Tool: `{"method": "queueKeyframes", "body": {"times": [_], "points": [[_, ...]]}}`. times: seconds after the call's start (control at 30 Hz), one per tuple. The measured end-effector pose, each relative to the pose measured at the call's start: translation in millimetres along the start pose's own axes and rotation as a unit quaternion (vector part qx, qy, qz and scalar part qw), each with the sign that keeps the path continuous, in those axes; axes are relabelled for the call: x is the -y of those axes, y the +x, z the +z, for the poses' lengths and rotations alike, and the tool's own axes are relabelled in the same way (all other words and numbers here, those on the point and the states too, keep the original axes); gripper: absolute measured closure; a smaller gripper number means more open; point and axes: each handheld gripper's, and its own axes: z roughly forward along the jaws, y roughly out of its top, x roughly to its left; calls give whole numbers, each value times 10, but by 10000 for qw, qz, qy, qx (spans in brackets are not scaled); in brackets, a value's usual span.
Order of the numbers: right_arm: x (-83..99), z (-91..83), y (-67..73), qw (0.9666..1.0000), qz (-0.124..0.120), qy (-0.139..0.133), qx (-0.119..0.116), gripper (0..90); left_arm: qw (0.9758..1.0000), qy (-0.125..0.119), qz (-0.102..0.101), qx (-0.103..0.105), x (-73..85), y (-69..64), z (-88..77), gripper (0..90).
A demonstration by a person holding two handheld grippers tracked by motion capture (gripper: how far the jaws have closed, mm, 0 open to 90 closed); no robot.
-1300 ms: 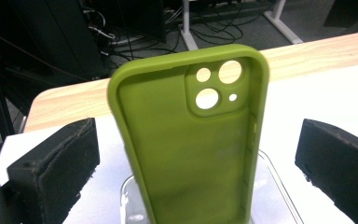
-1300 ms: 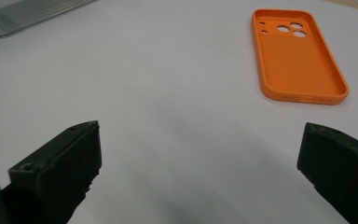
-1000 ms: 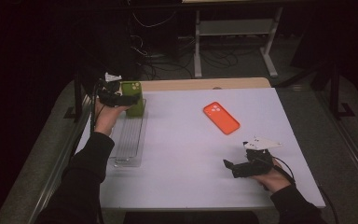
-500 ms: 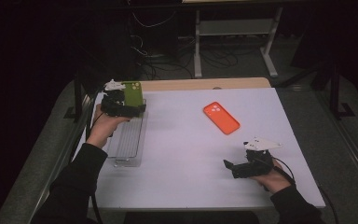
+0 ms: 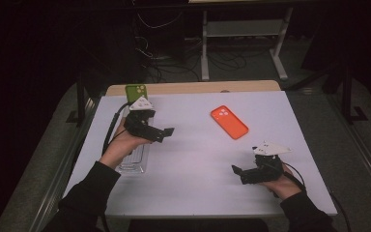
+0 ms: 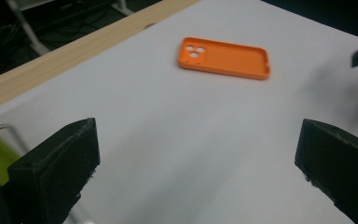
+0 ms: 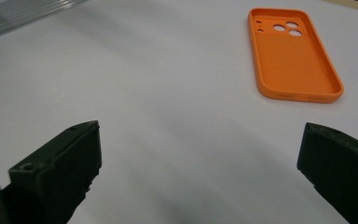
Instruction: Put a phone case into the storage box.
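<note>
Tongs of the left hand (image 5: 166, 132), a second earlier at the green phone case (image 5: 135, 91), had let it go and swung, spread and empty, toward the orange phone case (image 5: 229, 122) on the worktop (image 5: 193, 164). Green case now stood in the clear rack (image 5: 134, 162); orange was probably next. Right tongs (image 5: 236, 171) rested spread.

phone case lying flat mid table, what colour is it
Orange phone case; the right gripper view shows it best.

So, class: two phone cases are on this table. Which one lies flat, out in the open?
The orange phone case, flat mid-table with its hollow side up. The green phone case stands at the far edge, behind the left gripper.
</note>
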Motion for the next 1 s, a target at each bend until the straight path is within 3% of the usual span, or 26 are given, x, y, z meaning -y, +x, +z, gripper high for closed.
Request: {"method": "queueKeyframes", "body": {"times": [0.33, 0.43, 0.53, 0.57, 0.67, 0.73, 0.9, 1.0], "points": [[-29, 21, -29, 10000, -23, -8, -49, 0, 9986, -34, 134, 507, 91, -405, 201, 0], [-28, 25, -26, 10000, 12, 32, -61, 0, 9972, 138, 400, 619, 163, -510, 277, 0], [-19, 33, -25, 9999, -96, 72, -88, 0, 9959, 301, 435, 732, 238, -601, 347, 0], [-19, 31, -18, 9999, -78, 92, -108, 0, 9956, 299, 344, 817, 268, -634, 365, 0], [-10, 27, -21, 9998, -76, 140, -146, 0, 9947, 363, 409, 867, 357, -700, 410, 0], [-7, 29, -24, 9997, -65, 184, -138, 0, 9951, 346, 490, 785, 428, -739, 425, 0], [-48, 3, -48, 9994, -85, 336, -92, 0, 9949, 246, 369, 910, 536, -769, 429, 0], [-83, -10, -57, 9988, -137, 452, -111, 0, 9946, 274, 476, 882, 557, -778, 436, 0]]}}
